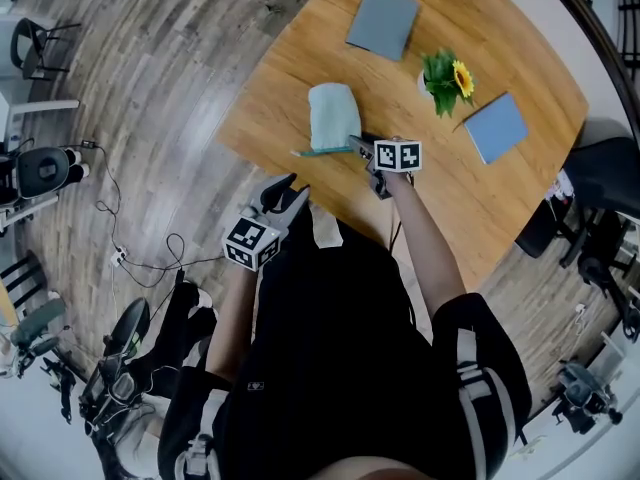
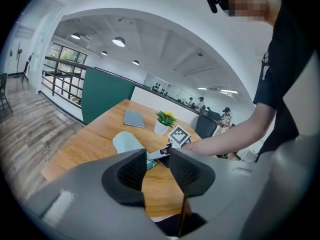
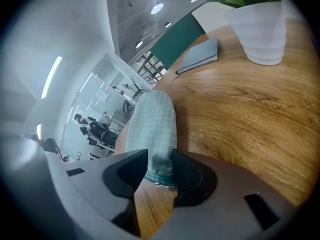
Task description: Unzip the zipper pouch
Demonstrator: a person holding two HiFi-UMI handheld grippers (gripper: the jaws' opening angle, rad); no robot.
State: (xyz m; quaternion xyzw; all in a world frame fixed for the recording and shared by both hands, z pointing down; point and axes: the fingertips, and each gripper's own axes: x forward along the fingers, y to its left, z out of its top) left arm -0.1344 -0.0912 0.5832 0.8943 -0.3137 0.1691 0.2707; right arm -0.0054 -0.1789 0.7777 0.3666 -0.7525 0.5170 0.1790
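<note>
Grey plank flooring point(image 1: 150, 88) surrounded a light wooden bench point(image 1: 500, 218). Off its near edge, the left gripper point(image 1: 285, 194) hung with its jaws apart and nothing between them. A pale green checked fabric zipper pouch point(image 1: 333, 115) lay close to that edge. The right gripper point(image 1: 358, 146) had its jaws apart around the pouch's teal zipper end, with fabric against one pad and a gap at the other. Farther right stood a potted sunflower plant point(image 1: 446, 78).

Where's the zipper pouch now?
Head view: the zipper pouch lies on the table, left of the potted plant, its near end between the jaws of the right hand-held gripper.
</note>
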